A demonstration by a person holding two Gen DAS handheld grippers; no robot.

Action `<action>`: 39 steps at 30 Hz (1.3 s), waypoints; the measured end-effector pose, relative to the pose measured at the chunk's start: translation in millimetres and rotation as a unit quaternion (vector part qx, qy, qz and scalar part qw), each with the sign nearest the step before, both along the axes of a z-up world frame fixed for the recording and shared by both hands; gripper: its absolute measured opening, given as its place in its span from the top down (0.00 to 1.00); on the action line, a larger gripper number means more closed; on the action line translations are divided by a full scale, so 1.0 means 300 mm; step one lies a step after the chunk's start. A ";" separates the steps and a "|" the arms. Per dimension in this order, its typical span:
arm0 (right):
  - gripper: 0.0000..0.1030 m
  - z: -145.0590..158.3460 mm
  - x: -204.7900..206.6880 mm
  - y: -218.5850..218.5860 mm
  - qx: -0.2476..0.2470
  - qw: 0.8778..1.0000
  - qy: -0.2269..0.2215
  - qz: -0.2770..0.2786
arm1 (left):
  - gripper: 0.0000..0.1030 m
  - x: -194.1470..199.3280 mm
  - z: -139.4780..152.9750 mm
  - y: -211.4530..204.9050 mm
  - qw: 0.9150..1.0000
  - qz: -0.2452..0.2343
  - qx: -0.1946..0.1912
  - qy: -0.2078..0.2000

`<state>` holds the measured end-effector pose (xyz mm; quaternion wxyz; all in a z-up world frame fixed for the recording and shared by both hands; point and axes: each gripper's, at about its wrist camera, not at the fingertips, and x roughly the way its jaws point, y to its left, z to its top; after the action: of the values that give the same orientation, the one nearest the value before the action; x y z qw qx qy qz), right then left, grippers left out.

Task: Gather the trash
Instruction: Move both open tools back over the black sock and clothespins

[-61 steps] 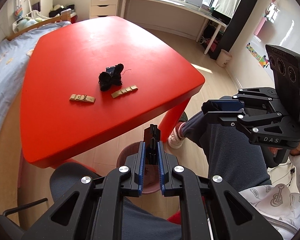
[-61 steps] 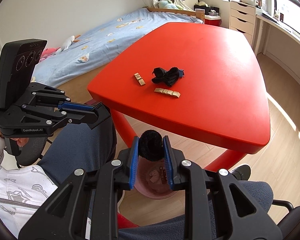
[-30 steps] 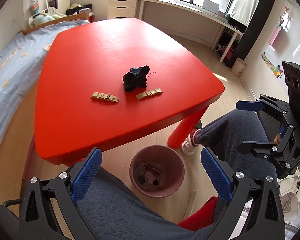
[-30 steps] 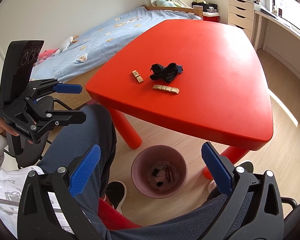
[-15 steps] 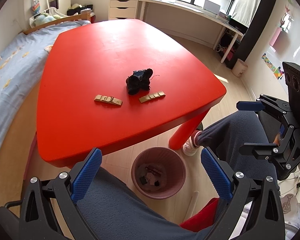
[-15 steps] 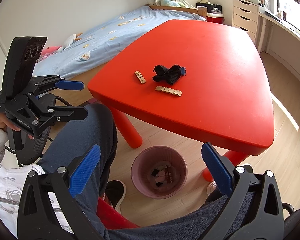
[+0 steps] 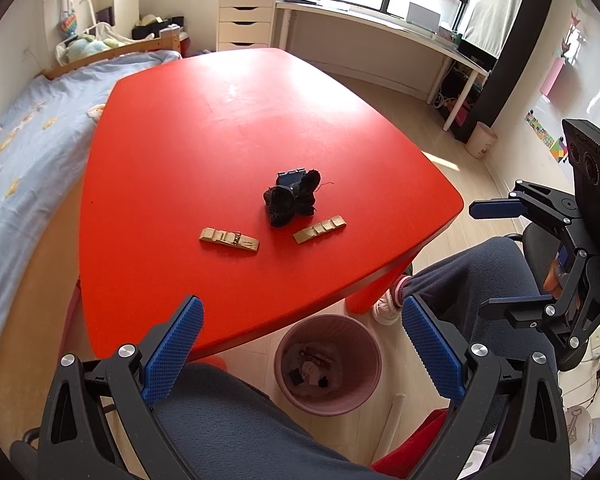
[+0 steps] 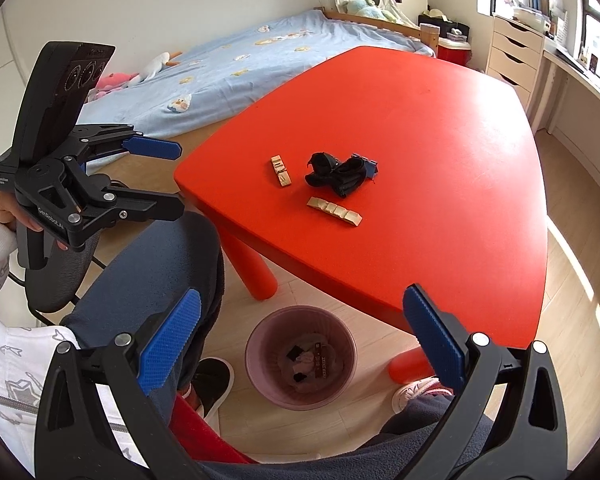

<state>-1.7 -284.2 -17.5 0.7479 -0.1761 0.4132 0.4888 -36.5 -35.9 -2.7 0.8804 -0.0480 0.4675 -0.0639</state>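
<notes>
On the red table (image 7: 220,128) lie a black crumpled clump (image 7: 292,198) with a small blue piece behind it, and two gold wrappers (image 7: 229,239) (image 7: 319,229). They also show in the right wrist view: the clump (image 8: 338,174) and the wrappers (image 8: 281,171) (image 8: 334,210). A pink bin (image 7: 328,364) (image 8: 301,356) with scraps inside stands on the floor below the table's near edge. My left gripper (image 7: 302,344) is open and empty above my lap. My right gripper (image 8: 300,340) is open and empty above the bin.
A bed with a blue cover (image 8: 236,64) runs along the table's left side. White drawers (image 7: 244,20) and a long desk stand at the back. My legs and a red seat (image 8: 204,444) fill the foreground. A table leg (image 8: 256,272) stands near the bin.
Both grippers opened and dropped their black scraps into the bin. Both have since lifted and tilted toward the table, bringing the items on it closer in view.
</notes>
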 end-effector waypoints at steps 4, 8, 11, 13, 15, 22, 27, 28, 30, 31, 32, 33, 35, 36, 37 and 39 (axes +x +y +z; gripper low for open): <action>0.04 0.005 0.043 0.028 -0.001 1.000 -0.003 0.024 | 0.07 0.054 0.010 0.016 1.000 -0.003 -0.001 0.001; 0.04 -0.005 0.098 0.063 -0.004 0.999 -0.007 0.054 | 0.07 0.112 0.014 0.025 1.000 -0.008 -0.003 0.002; 0.04 -0.016 0.132 0.088 -0.005 0.997 -0.017 0.075 | 0.07 0.164 0.008 0.031 1.000 -0.008 -0.010 0.008; 0.04 -0.026 0.154 0.107 -0.008 0.996 -0.023 0.090 | 0.07 0.197 -0.002 0.033 1.000 -0.006 -0.015 0.012; 0.04 -0.040 0.177 0.126 -0.012 0.994 -0.024 0.102 | 0.07 0.229 -0.015 0.034 1.000 -0.004 -0.024 0.018; 0.04 -0.099 0.239 0.188 -0.027 0.991 -0.015 0.129 | 0.07 0.334 -0.080 0.032 0.998 0.003 -0.034 0.044; 0.04 -0.125 0.270 0.216 -0.033 0.989 -0.009 0.142 | 0.07 0.395 -0.134 0.035 0.997 0.014 -0.042 0.066; 0.04 -0.130 0.275 0.221 -0.034 0.989 -0.010 0.142 | 0.07 0.403 -0.143 0.034 0.997 0.016 -0.043 0.069; 0.04 -0.139 0.282 0.230 -0.031 0.989 -0.011 0.146 | 0.07 0.417 -0.162 0.031 0.996 0.020 -0.046 0.075; 0.05 -0.144 0.285 0.235 -0.030 0.988 -0.010 0.149 | 0.07 0.424 -0.171 0.030 0.996 0.022 -0.048 0.078; 0.06 -0.148 0.287 0.239 -0.031 0.988 -0.009 0.150 | 0.07 0.430 -0.180 0.030 0.995 0.023 -0.051 0.081; 0.09 -0.156 0.293 0.243 -0.032 0.988 -0.006 0.153 | 0.08 0.435 -0.190 0.031 0.995 0.026 -0.054 0.084; 0.13 -0.169 0.295 0.251 -0.033 0.987 -0.004 0.158 | 0.08 0.444 -0.204 0.032 0.994 0.031 -0.057 0.088; 0.15 -0.175 0.297 0.254 -0.034 0.987 -0.003 0.159 | 0.08 0.448 -0.210 0.034 0.994 0.033 -0.059 0.089; 0.18 -0.182 0.300 0.256 -0.035 0.986 -0.001 0.161 | 0.08 0.453 -0.218 0.038 0.993 0.035 -0.061 0.092; 0.23 -0.193 0.306 0.265 -0.035 0.986 0.003 0.161 | 0.08 0.457 -0.231 0.038 0.992 0.038 -0.064 0.097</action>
<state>90.0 -204.8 -75.4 0.6516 -0.2654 0.3984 0.5885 100.7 -24.4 -71.9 0.8280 -0.1285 0.5430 -0.0551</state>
